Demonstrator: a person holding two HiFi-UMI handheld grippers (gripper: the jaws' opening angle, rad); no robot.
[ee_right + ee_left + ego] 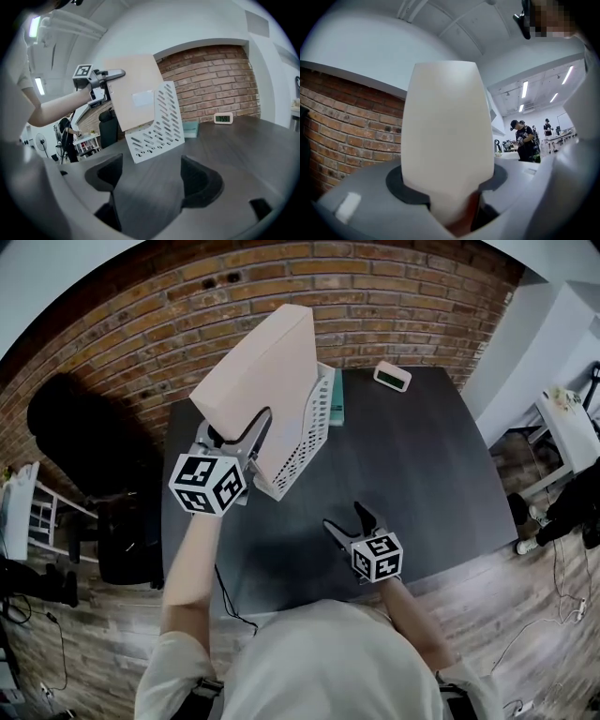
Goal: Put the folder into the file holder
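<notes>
Left tongs (239, 429) clamping folder (262, 362) over file holder (317, 423), right tongs (344, 517) empty

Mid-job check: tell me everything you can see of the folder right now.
The folder is a plain, pale beige slab, stiff like card, with a lighter rectangular label on one face. The left gripper is shut on one edge and holds it off the table, tilted. Its lower corner dips at the open top of the white slotted file holder; whether it touches the holder I cannot tell.
</notes>
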